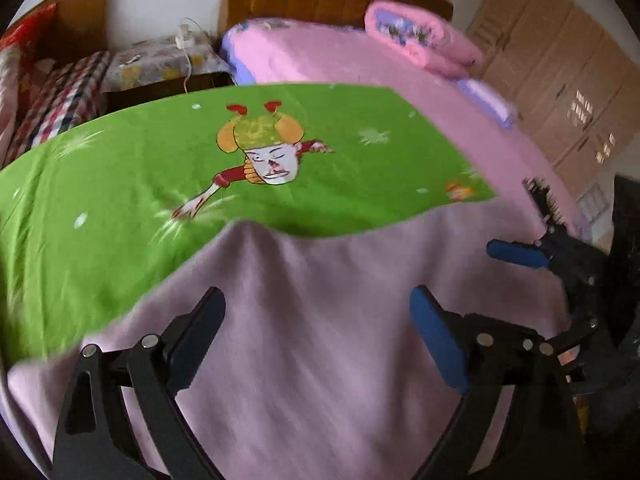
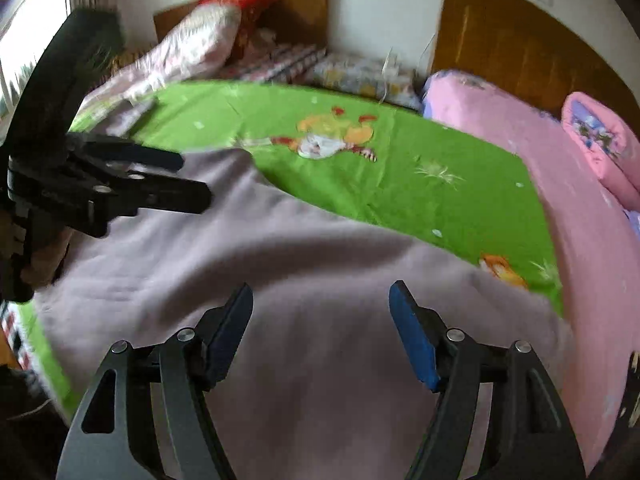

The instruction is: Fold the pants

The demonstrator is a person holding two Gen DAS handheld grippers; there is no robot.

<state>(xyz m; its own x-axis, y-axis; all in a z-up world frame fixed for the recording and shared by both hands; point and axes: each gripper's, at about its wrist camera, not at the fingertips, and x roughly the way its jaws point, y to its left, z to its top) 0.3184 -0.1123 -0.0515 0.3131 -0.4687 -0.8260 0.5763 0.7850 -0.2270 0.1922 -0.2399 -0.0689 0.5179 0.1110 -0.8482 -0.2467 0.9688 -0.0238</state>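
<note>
- Far left of the left wrist view there's a checked blanket (image 1: 60,100) and a small covered stand (image 1: 160,60) with a white cable on it, up against the wall. None of it matters for the fold.
- The green sheet (image 1: 120,184) with a cartoon figure printed on it covers the near bed, and the pants (image 1: 312,320) lie on top of it at the near edge. They're a pale lilac, fleecy-looking cloth, spread fairly flat with a soft ridge running up the middle.
- Left gripper (image 1: 316,320) hangs over the pants with jaws wide apart and nothing between them. The pads aren't touching the cloth as far as I can tell.
- Right gripper (image 2: 320,316) is the same deal — jaws apart, a bit narrower than the left, empty, pointing down at the pants. In the left view it shows off to the right, over the cloth's right edge.
- Handling guess: soft, light and floppy, so it'll sag and drag rather than hold a shape. Fleece probably clings to the sheet a bit, so lifting beats sliding.
- Where to grab: I'd pinch the near edge at two spots well apart, one per gripper, and carry them together. The frames are too blurred to tell the waistband from the cuffs, so I can't say which end that is.
- Far right — a pink bedspread (image 1: 400,72) with a rolled pink quilt (image 1: 420,36) on it, well clear of the pants.
</note>
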